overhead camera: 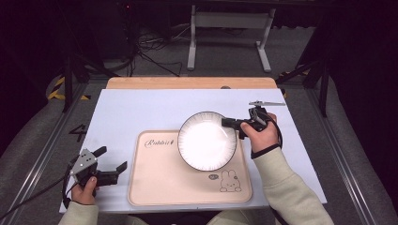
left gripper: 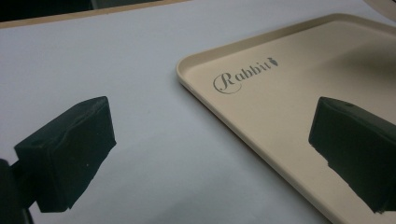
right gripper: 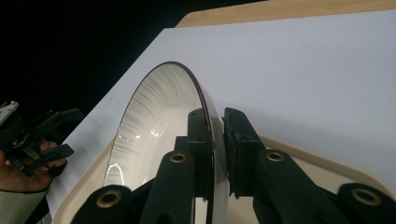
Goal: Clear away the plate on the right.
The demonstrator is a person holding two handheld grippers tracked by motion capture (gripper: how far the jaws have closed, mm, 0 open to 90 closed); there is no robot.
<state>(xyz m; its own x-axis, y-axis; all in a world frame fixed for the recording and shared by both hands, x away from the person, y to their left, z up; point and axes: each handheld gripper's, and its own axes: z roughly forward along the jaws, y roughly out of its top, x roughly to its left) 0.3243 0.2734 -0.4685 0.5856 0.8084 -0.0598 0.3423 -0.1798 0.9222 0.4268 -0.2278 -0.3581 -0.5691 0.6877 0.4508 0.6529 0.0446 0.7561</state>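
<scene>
A white plate [overhead camera: 206,140] with a dark ribbed rim hangs over the upper right part of a beige tray [overhead camera: 159,178] printed "Rabbit" and a rabbit figure. My right gripper [overhead camera: 227,123] is shut on the plate's right rim. In the right gripper view the jaws clamp the plate [right gripper: 159,121] edge-on, one on each face, and the right gripper [right gripper: 215,140] holds it tilted. My left gripper [overhead camera: 112,158] stands open at the table's front left, just left of the tray. Between its wide jaws in the left gripper view, the left gripper [left gripper: 210,154] frames the tray's corner [left gripper: 261,107].
A white mat [overhead camera: 141,112] covers the table, with a wooden strip [overhead camera: 187,83] along the far edge. A small metal tool [overhead camera: 266,103] lies behind the right hand. Beyond the table are a stand's legs [overhead camera: 225,42] and cables on the floor.
</scene>
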